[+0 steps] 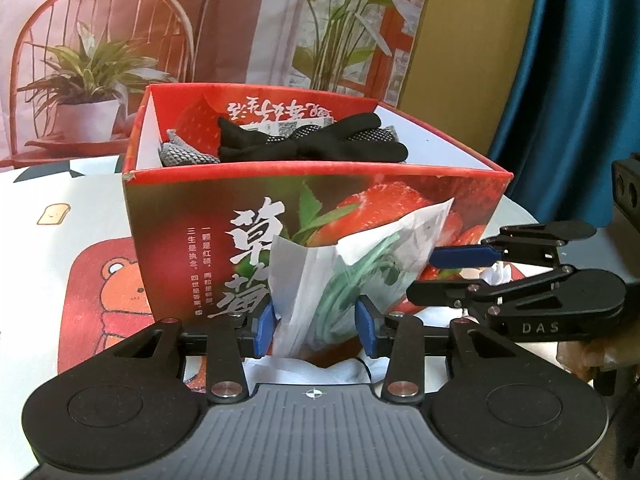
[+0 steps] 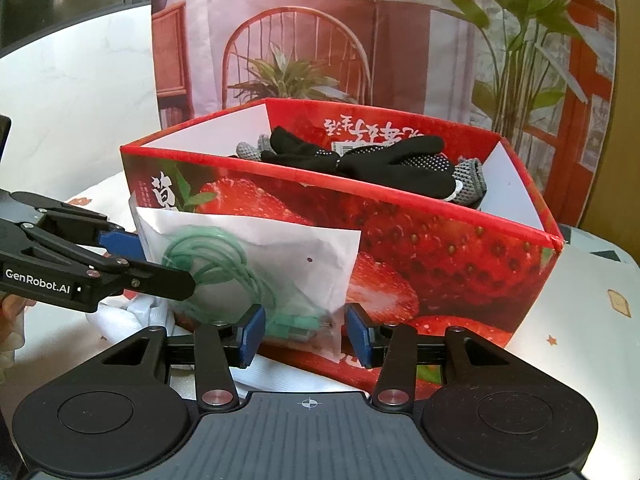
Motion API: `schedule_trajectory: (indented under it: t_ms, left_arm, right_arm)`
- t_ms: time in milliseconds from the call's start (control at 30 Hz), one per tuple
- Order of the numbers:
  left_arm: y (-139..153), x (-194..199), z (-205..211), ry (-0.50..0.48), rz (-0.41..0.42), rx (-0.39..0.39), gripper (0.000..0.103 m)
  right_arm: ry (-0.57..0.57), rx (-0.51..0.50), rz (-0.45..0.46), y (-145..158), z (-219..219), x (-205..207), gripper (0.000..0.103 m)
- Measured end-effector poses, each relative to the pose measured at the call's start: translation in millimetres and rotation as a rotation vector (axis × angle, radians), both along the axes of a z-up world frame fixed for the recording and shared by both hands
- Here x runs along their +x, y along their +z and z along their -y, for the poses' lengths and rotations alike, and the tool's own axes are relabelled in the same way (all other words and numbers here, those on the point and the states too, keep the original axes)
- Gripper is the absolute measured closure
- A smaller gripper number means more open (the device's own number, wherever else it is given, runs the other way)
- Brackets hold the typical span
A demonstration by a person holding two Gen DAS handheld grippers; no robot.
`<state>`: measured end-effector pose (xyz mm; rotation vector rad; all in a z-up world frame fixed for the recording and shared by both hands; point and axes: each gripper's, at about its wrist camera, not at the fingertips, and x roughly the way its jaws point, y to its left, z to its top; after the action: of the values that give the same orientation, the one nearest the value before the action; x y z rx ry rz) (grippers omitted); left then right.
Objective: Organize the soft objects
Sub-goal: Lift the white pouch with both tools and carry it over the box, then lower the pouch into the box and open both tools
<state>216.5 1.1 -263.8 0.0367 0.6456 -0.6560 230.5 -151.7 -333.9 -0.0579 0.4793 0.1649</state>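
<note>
A red strawberry-printed box (image 1: 420, 208) stands open-topped in front of both cameras, and inside it black gloves (image 1: 312, 142) with dotted palms lie across grey knitted gloves (image 1: 184, 154). The box wall stands just behind a clear plastic bag (image 1: 320, 276) with a white paper top that holds a coiled green cable (image 1: 352, 280); the bag is upright against that wall, between it and the grippers. Under the bag a crumpled white cloth (image 2: 132, 316) lies bunched at the foot of the box. The table (image 1: 48, 264) is covered by a pale cloth printed with a cartoon bear (image 1: 120, 280) and a slice of toast. Behind the box hangs a backdrop (image 2: 304, 32) picturing a wicker chair, potted plants and a red window frame, with a teal curtain (image 1: 580, 80) to one side. The left gripper (image 1: 316, 326) has its blue pads on either side of the bag's lower end, the jaws partly open, one pad against the plastic and the other seeming a shade clear of it; whether it truly grips I cannot tell. The right gripper (image 2: 306, 332) stands likewise at the bag's other end, jaws partly open around the bottom corner with the cable's plugs, and a firm hold cannot be told there either.
</note>
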Motion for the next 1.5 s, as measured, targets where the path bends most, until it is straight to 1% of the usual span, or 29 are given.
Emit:
schedule_trajectory:
  t_ms: [67, 167, 600, 733, 767, 800, 867, 900, 933, 967, 1000, 1033, 1167, 1233, 1367, 1500]
  left_arm:
    - [0, 2, 0, 0.008, -0.001, -0.003, 0.064]
    - [0, 4, 2, 0.014, 0.006, 0.004, 0.065]
    - [-9, 6, -2, 0.045, -0.002, 0.026, 0.066]
    - [-11, 6, 0, 0.043, -0.003, 0.025, 0.072]
    - [-11, 6, 1, 0.045, 0.0, 0.027, 0.076]
    - [-11, 5, 1, 0.047, 0.005, 0.032, 0.076]
    - [-11, 4, 1, 0.053, 0.014, 0.037, 0.076]
    - [-12, 4, -1, 0.055, 0.015, 0.033, 0.076]
    - [-11, 4, -2, 0.057, 0.017, 0.03, 0.076]
    - [-11, 3, -3, 0.057, 0.021, 0.024, 0.077]
    - [-10, 3, -4, 0.055, 0.022, 0.015, 0.077]
    - [-9, 2, -4, 0.055, 0.024, 0.013, 0.077]
    - [-1, -6, -1, 0.052, 0.062, 0.01, 0.077]
    - [7, -12, -1, 0.048, 0.085, -0.005, 0.077]
    - [26, -24, -2, 0.043, 0.148, -0.048, 0.077]
    - [50, -33, 0, 0.048, 0.21, -0.085, 0.077]
  right_arm:
    - [0.003, 0.0, -0.004, -1, 0, 1, 0.06]
    - [0.007, 0.003, -0.009, -3, -1, 2, 0.06]
    - [0.027, 0.016, -0.018, -6, -1, 6, 0.06]
    - [0.042, 0.019, -0.02, -6, -3, 8, 0.06]
    - [0.047, 0.018, -0.021, -6, -4, 8, 0.06]
    - [0.052, 0.016, -0.02, -6, -5, 9, 0.061]
    - [0.054, 0.007, -0.017, -5, -8, 9, 0.066]
    - [0.05, 0.002, -0.012, -5, -8, 8, 0.072]
    - [0.045, 0.0, -0.008, -4, -8, 8, 0.075]
    - [0.039, 0.0, -0.005, -3, -7, 8, 0.083]
    - [0.036, 0.004, -0.003, -3, -5, 7, 0.087]
    - [0.037, 0.013, -0.003, -2, -3, 6, 0.087]
    - [0.025, 0.014, 0.016, 2, -1, 0, 0.088]
    - [0.02, 0.02, 0.035, 7, 0, -4, 0.088]
    - [0.022, 0.021, 0.087, 24, 4, -17, 0.088]
    - [0.023, 0.031, 0.146, 48, 8, -27, 0.088]
